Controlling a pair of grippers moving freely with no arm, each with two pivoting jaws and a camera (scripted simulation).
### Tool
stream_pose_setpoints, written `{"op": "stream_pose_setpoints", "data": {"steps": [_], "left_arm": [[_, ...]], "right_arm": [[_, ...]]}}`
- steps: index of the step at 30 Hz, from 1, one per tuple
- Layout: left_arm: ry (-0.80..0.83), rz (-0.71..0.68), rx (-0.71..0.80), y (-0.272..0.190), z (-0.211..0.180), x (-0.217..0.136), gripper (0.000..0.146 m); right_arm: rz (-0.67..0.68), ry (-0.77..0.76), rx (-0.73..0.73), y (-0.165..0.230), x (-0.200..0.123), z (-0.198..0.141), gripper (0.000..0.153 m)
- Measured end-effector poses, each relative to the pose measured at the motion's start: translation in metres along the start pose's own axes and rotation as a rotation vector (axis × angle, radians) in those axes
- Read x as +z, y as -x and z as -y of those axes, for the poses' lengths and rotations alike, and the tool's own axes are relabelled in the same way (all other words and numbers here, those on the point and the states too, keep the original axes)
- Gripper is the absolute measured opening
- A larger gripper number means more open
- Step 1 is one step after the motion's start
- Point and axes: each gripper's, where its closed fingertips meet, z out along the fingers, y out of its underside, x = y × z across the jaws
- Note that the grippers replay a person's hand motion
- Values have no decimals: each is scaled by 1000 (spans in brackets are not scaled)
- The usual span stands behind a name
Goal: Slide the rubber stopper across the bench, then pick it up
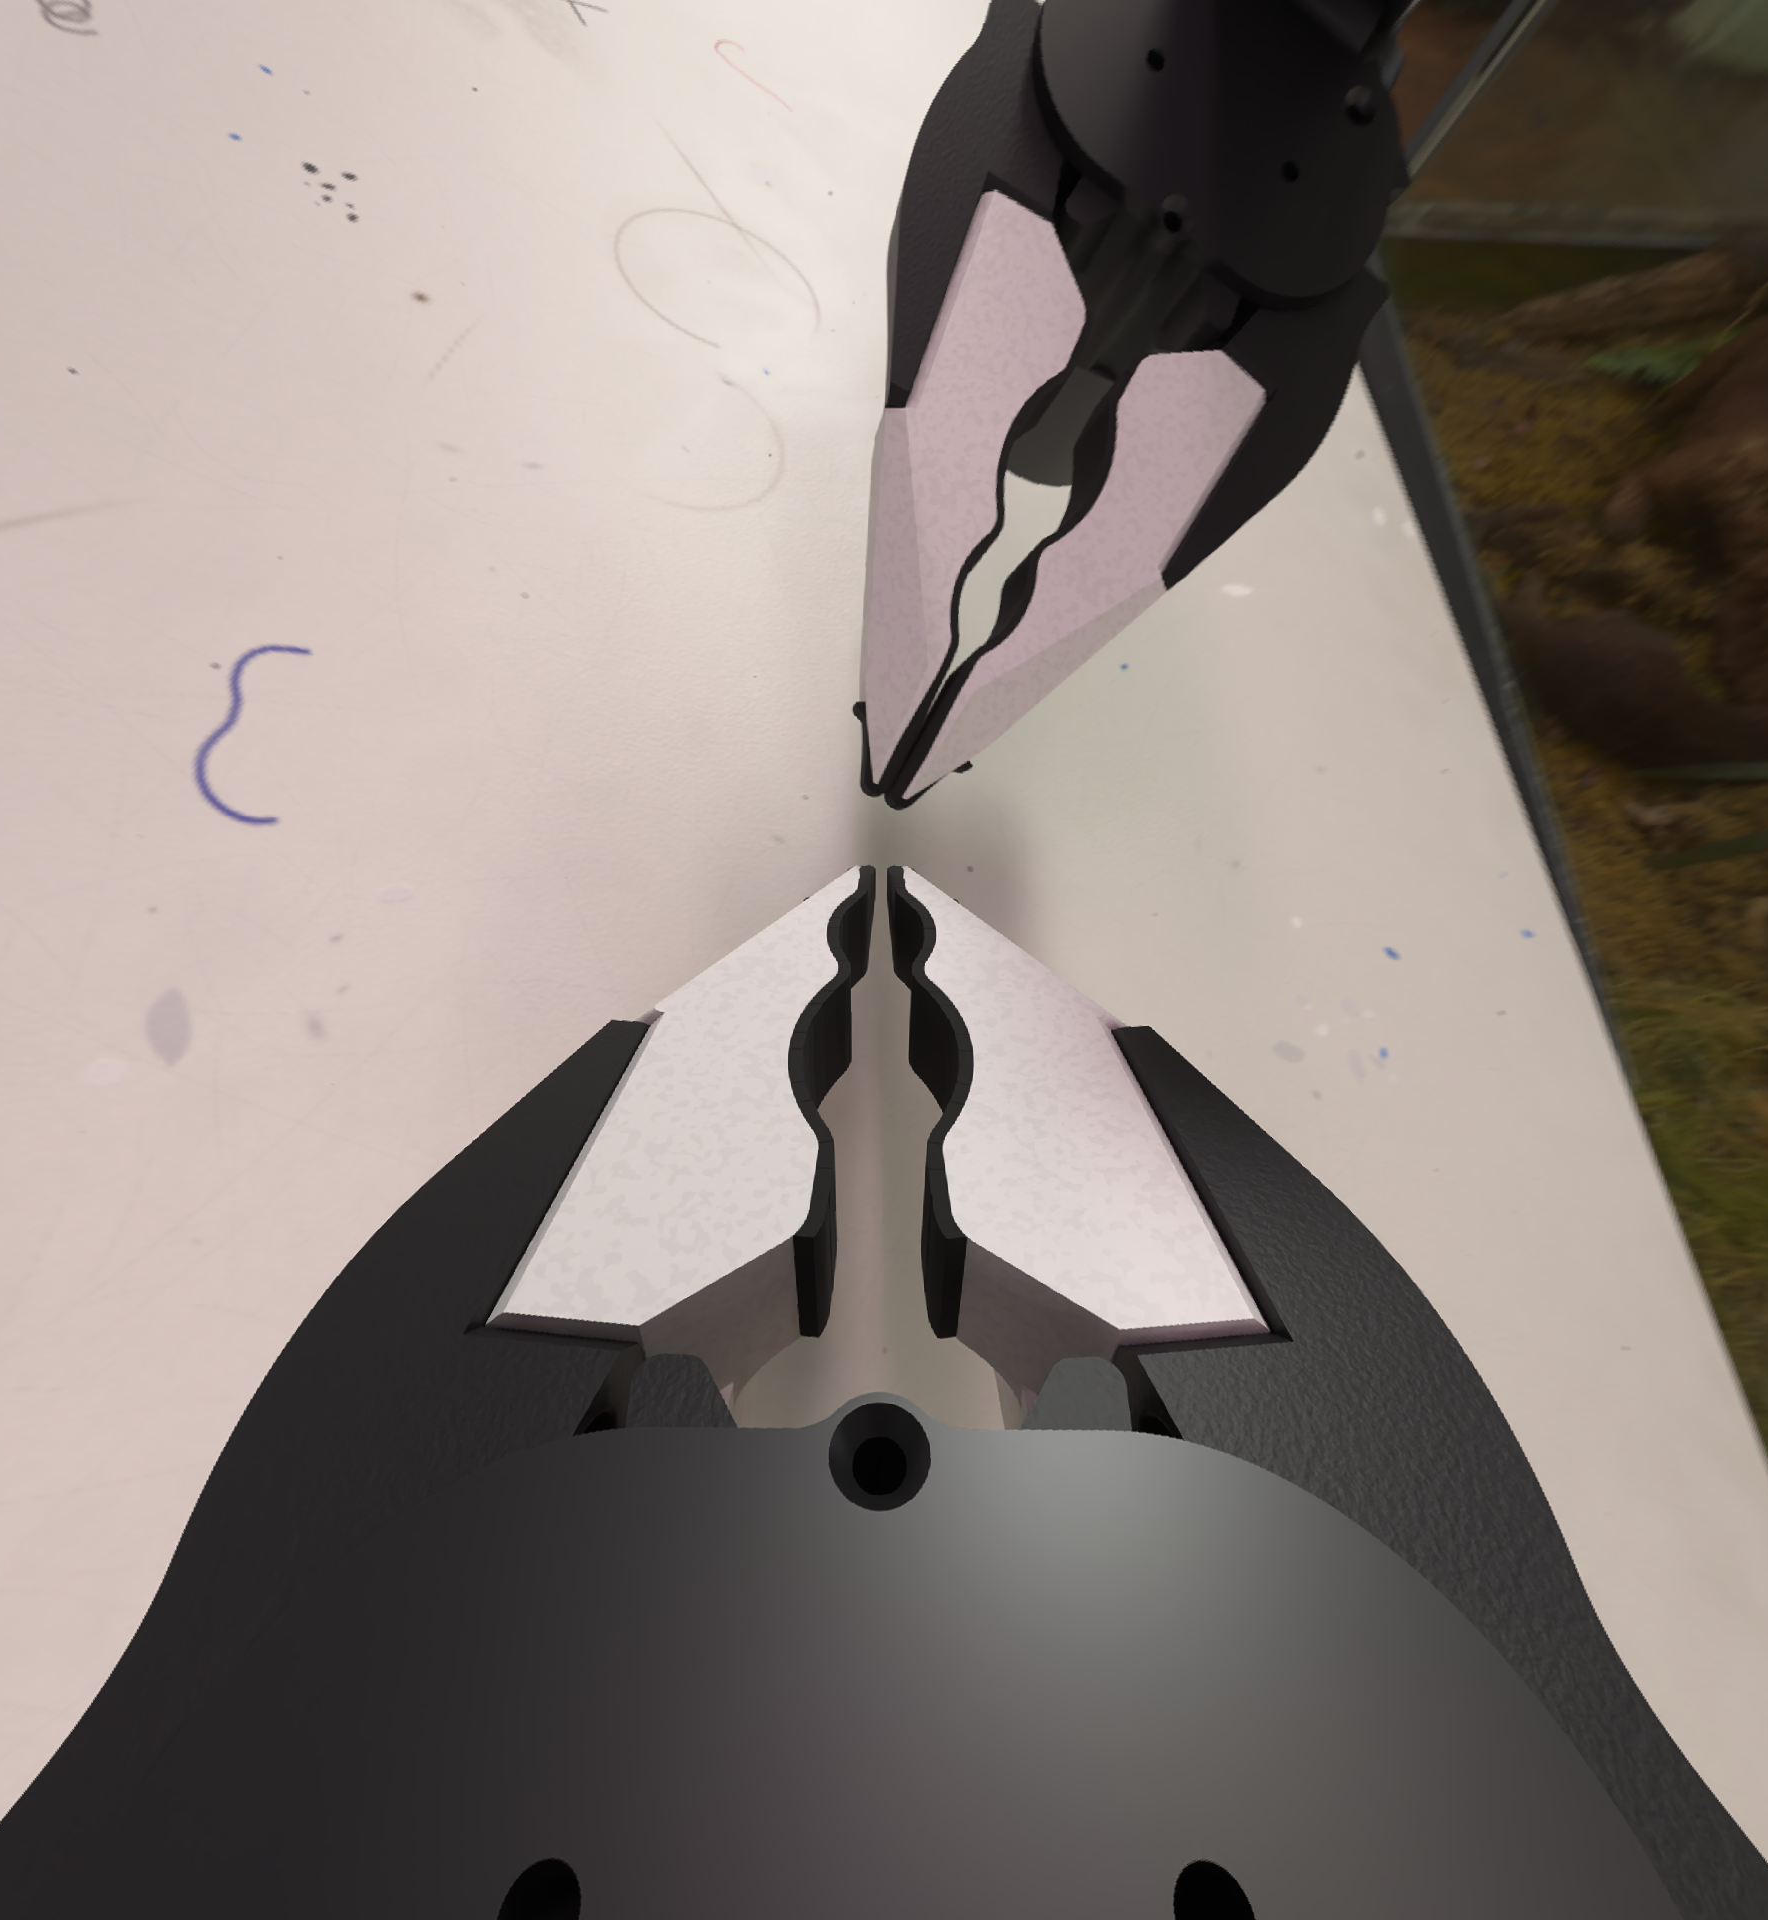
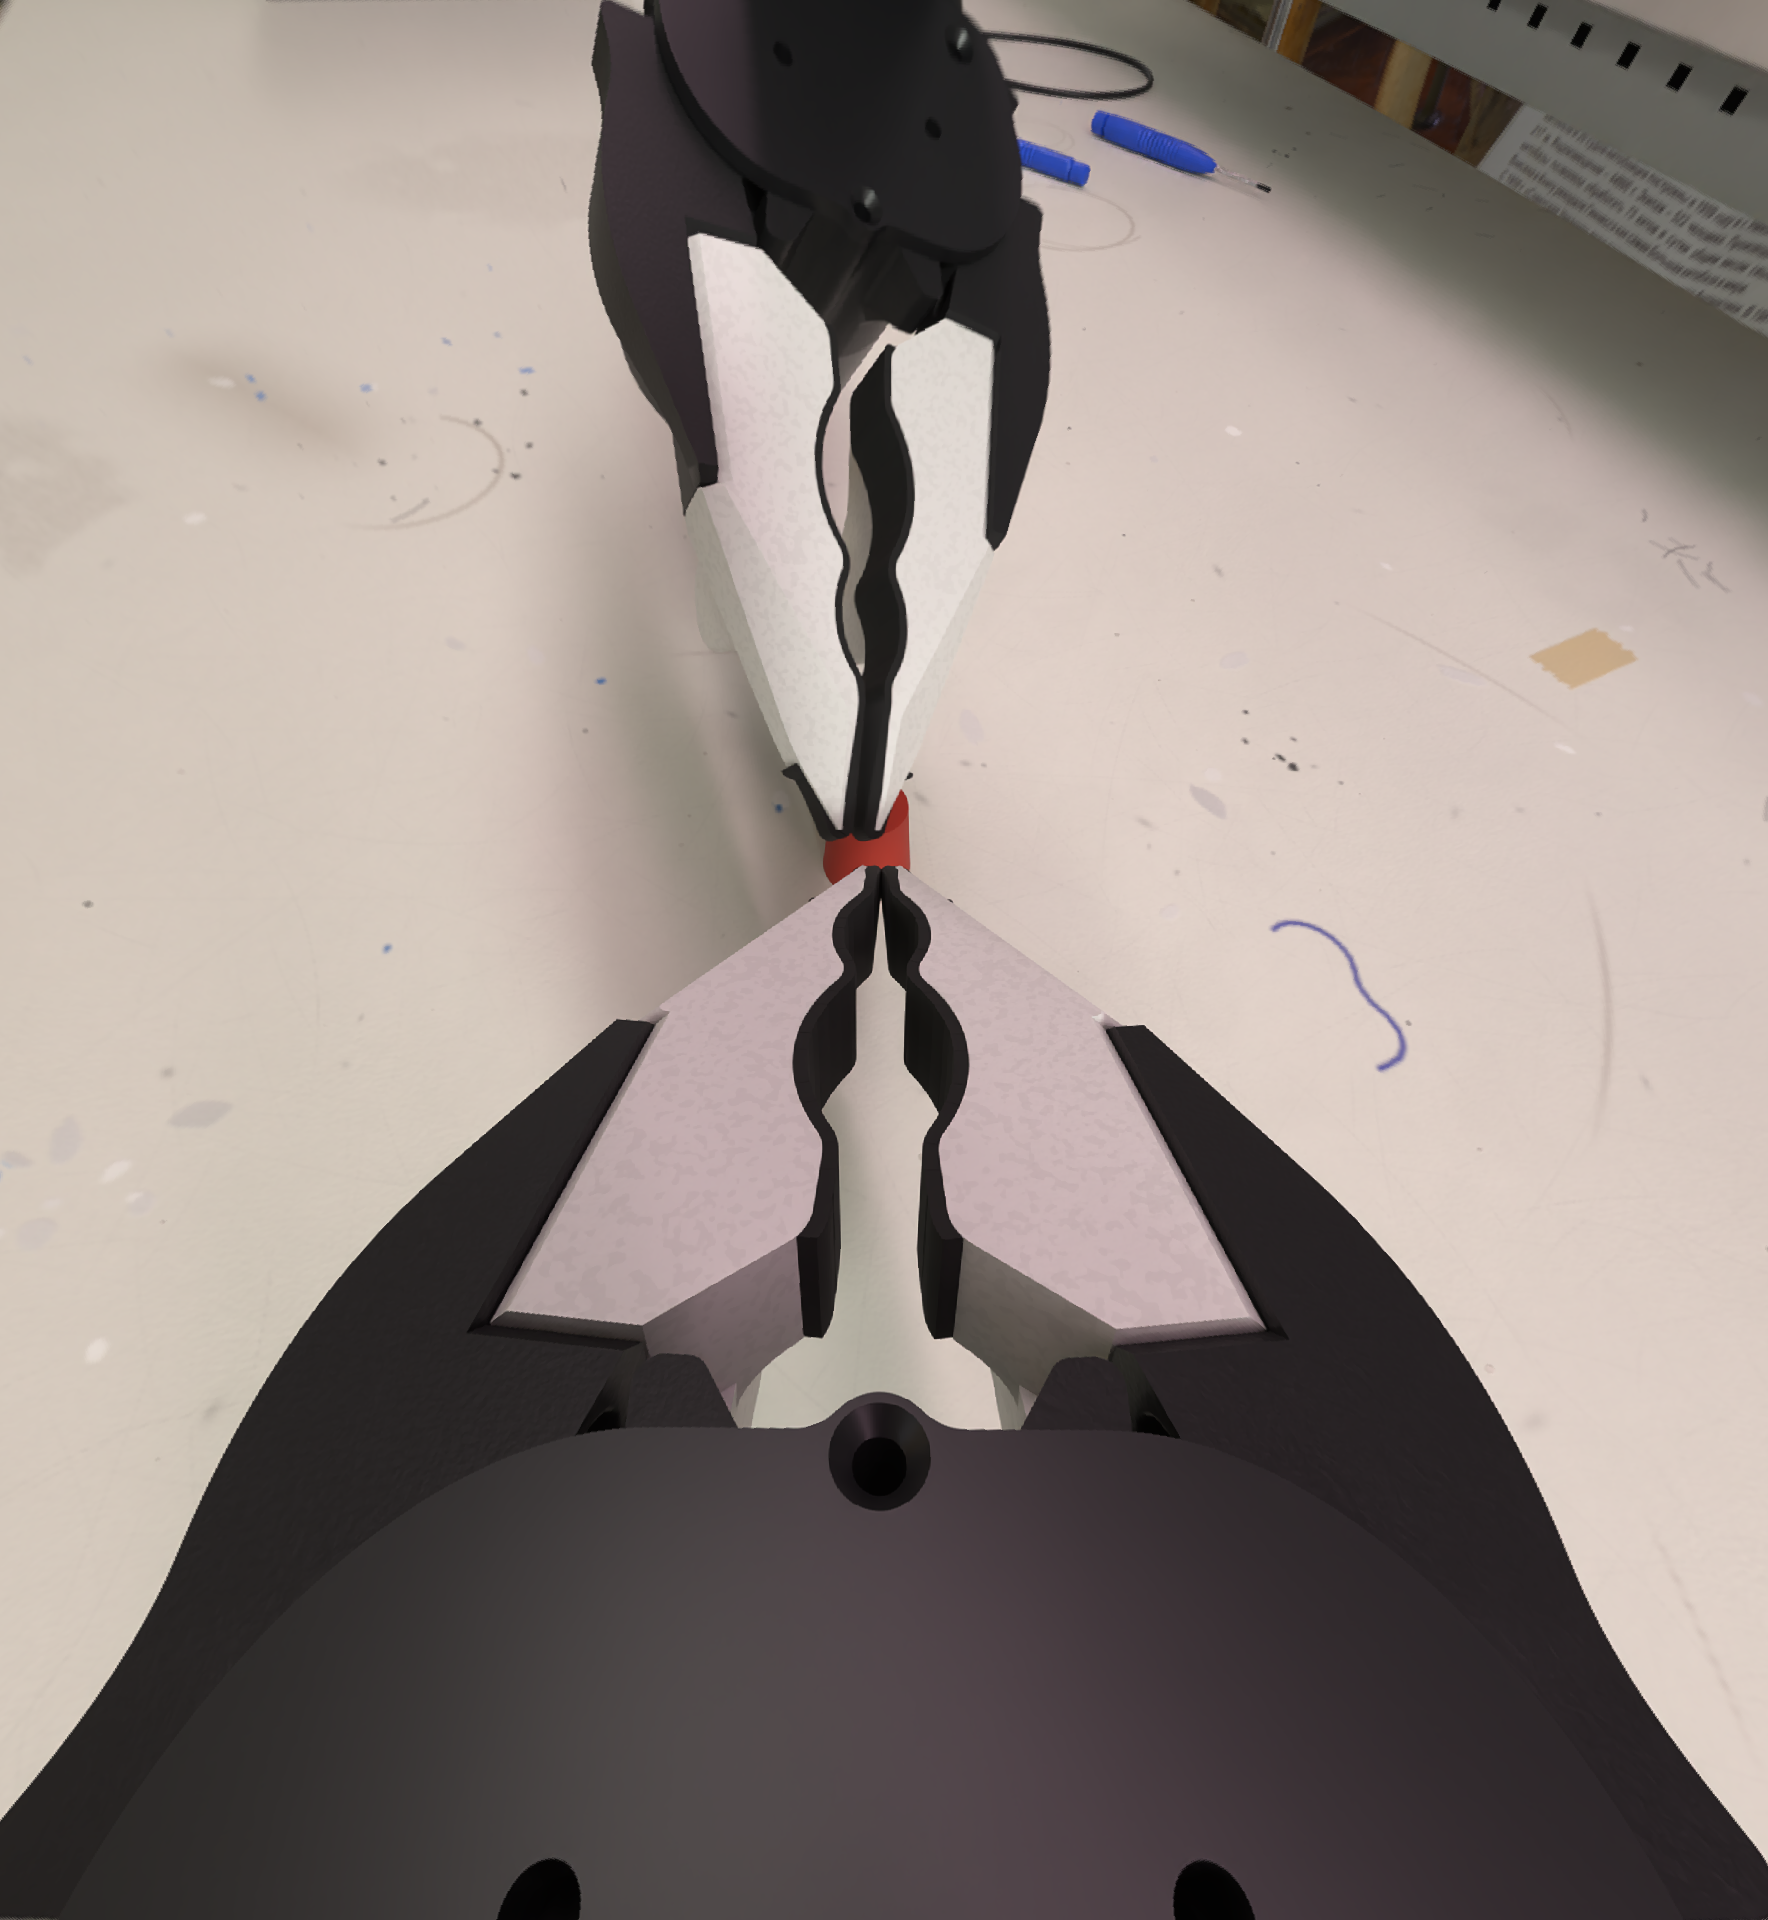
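The red rubber stopper [image 2: 867, 850] sits on the surface [image 2: 1275, 1195], wedged between the pressed-together tips of the left gripper [image 2: 852, 831] and right gripper [image 2: 879, 879] (neither pinches it). Uneven pushing could squirt it sideways.

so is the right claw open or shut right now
Shut. In its own wrist view the right claw has its fingertips nearly touching, nothing between them, pointing at the red rubber stopper just beyond.

Pale, pen-marked bench [image 2: 1379, 1351] lying under soft light; grey slotted shelf rail [image 2: 1638, 62] running behind; brown mossy ground [image 1: 1690, 623] showing beyond.
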Motion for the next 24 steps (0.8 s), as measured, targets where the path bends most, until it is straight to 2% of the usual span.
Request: {"op": "stream_pose_setpoints", "data": {"steps": [3,8,24], "left_arm": [[-28,-54,-44,-2,2,-1,2],[-21,-58,-52,0,-1,0,2],[-5,-45,24,-5,-2,3,2]], "right_arm": [[20,-27,42,-3,-3,2,0],[59,-46,76,-1,-4,3,0],[101,-37,91,5,0,0,0]]}}
